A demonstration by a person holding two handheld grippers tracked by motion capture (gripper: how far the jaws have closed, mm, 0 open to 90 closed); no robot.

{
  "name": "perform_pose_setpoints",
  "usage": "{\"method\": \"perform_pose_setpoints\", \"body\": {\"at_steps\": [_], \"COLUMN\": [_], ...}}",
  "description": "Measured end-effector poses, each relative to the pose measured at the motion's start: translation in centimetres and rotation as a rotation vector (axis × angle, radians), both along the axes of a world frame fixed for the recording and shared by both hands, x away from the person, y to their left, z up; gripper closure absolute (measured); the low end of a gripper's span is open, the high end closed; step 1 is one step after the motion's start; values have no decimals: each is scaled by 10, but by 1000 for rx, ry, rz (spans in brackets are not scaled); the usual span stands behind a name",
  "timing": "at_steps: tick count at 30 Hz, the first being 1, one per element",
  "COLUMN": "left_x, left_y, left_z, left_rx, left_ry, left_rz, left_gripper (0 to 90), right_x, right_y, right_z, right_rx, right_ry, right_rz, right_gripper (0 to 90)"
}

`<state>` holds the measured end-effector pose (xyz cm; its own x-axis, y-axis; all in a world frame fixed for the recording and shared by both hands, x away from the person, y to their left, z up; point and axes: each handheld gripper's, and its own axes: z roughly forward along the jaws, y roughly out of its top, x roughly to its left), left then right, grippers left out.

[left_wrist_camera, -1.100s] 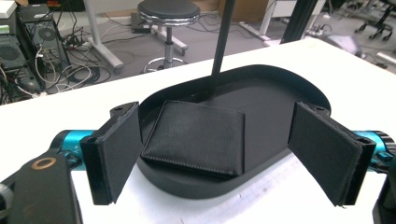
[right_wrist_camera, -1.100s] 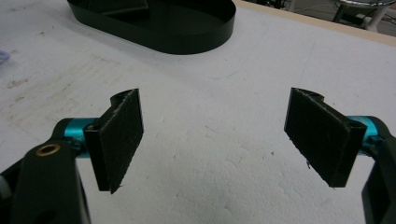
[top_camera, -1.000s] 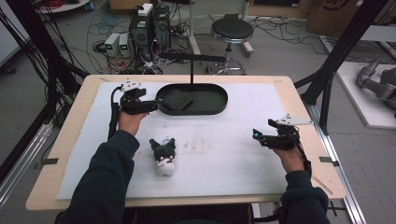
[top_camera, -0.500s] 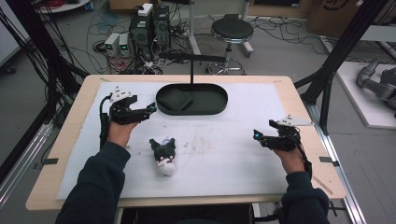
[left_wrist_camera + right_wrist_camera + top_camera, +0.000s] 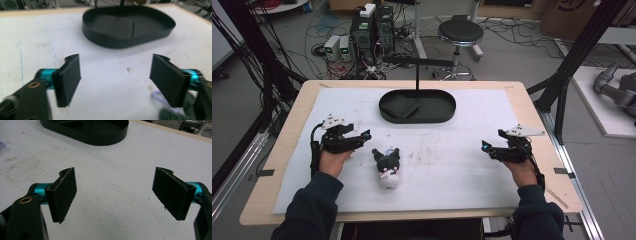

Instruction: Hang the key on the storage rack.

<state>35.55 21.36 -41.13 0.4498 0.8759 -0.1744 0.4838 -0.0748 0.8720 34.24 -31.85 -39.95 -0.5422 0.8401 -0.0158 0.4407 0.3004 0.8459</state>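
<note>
1. The left gripper (image 5: 362, 136), jaws spread and just been closing on nothing, sits beside the plush toy (image 5: 387, 161) to grab it.
2. The right gripper (image 5: 486, 148) rests spread on the counter (image 5: 472, 170), waiting.
3. The black tray (image 5: 418, 106) stands beyond the toy, likely its destination.

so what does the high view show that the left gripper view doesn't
High view alone: the whole plush toy with its black ears and white face, both of the person's forearms, the right gripper, and the stool and computers past the table. Left gripper view alone: a close look along the left gripper, jaws apart with bare white mat between them, a purple loop by one jaw. Both: the black oval tray and the white mat.
</note>
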Motion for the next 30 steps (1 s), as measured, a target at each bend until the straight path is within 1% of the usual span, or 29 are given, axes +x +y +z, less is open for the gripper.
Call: {"method": "perform_pose_setpoints", "body": {"at_steps": [1, 3, 6, 9, 12, 13, 15, 17, 18, 20, 23, 25, 26, 28, 30], "left_x": [-1, -3, -8, -12, -12, -11, -8, -3, -2, 3, 8, 10, 11, 11, 10], "left_y": [0, 0, -5, -14, -19, -20, -22, -26, -28, -33, -40, -44, -46, -48, -50], "left_z": [-3, -6, -7, -9, -13, -13, -13, -11, -11, -11, -13, -16, -18, -19, -20], "left_rx": [-9, -25, -52, -60, -64, -63, -75, -66, -61, -50, -37, -16, -3, 17, 25], "left_ry": [24, 49, 75, 96, 117, 121, 129, 135, 137, 154, 186, 214, 221, 230, 231], "left_rz": [-13, -30, -85, -136, -153, -151, -149, -155, -158, -162, -182, -188, -195, -206, -209], "left_gripper": [316, 383, 404, 426, 428, 428, 428, 431, 446, 460, 501, 507, 516, 516, 516], "right_x": [0, 1, 2, 2, 2, 2, 1, 1, 2, 2, 2, 2, 2, 2, 2], "right_y": [0, 0, 1, 2, 2, 2, 2, 3, 3, 4, 3, 2, 2, 2, 2], "right_z": [0, 0, -1, -1, -1, -1, -1, -1, -1, -1, -1, -1, -1, -1, -1], "right_rx": [0, -3, -8, -9, -11, -10, -10, -8, -11, -11, -10, -8, -9, -8, -6], "right_ry": [0, 2, 2, 4, 6, 5, 6, 6, 6, 2, 5, 5, 5, 6, 7], "right_rz": [0, 3, 5, 5, 6, 6, 7, 9, 10, 12, 10, 11, 12, 11, 10], "right_gripper": [199, 199, 199, 199, 199, 199, 199, 199, 199, 199, 200, 199, 200, 200, 199]}}
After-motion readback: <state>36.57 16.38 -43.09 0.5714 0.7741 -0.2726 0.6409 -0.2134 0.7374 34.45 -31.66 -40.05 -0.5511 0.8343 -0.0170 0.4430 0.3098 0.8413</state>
